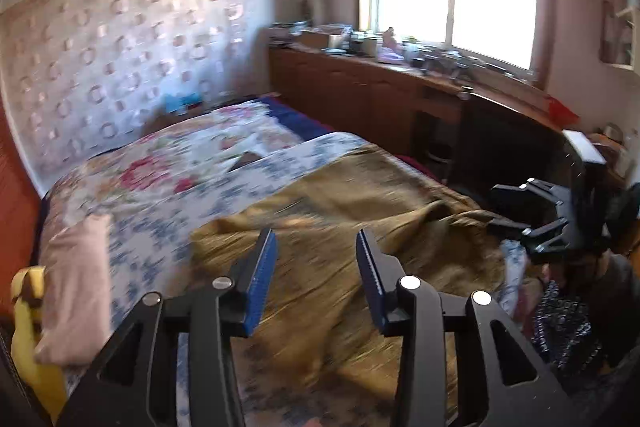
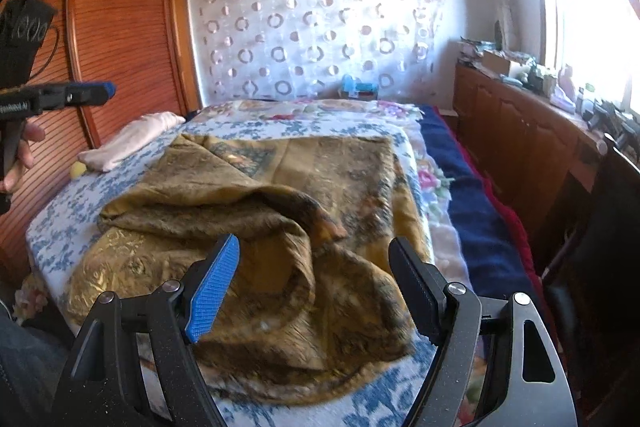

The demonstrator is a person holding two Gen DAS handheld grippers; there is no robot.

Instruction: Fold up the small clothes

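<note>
We find the task's item, a gold-brown patterned cloth (image 2: 280,227), lying on the bed over a white bedspread with blue flowers (image 2: 56,223). It is not folded flat: the near half is bunched into thick rolls and creases with one corner turned over, while the far half lies smoother. Its print is dark and mottled on an ochre ground, shinier at the near left edge; motion blur hides the finer pattern.

We note the right gripper (image 2: 316,291) above the near end of the cloth, jaws spread wide with nothing between them. The left gripper (image 1: 316,279) hovers over the same cloth (image 1: 360,227), jaws likewise parted and empty; in the right wrist view it appears at the left edge (image 2: 92,91), away from the cloth.

White lettering runs along the left gripper's body, too small for us to read. A pale pink pillow (image 2: 132,141) lies by the wooden wardrobe (image 2: 120,27)
</note>
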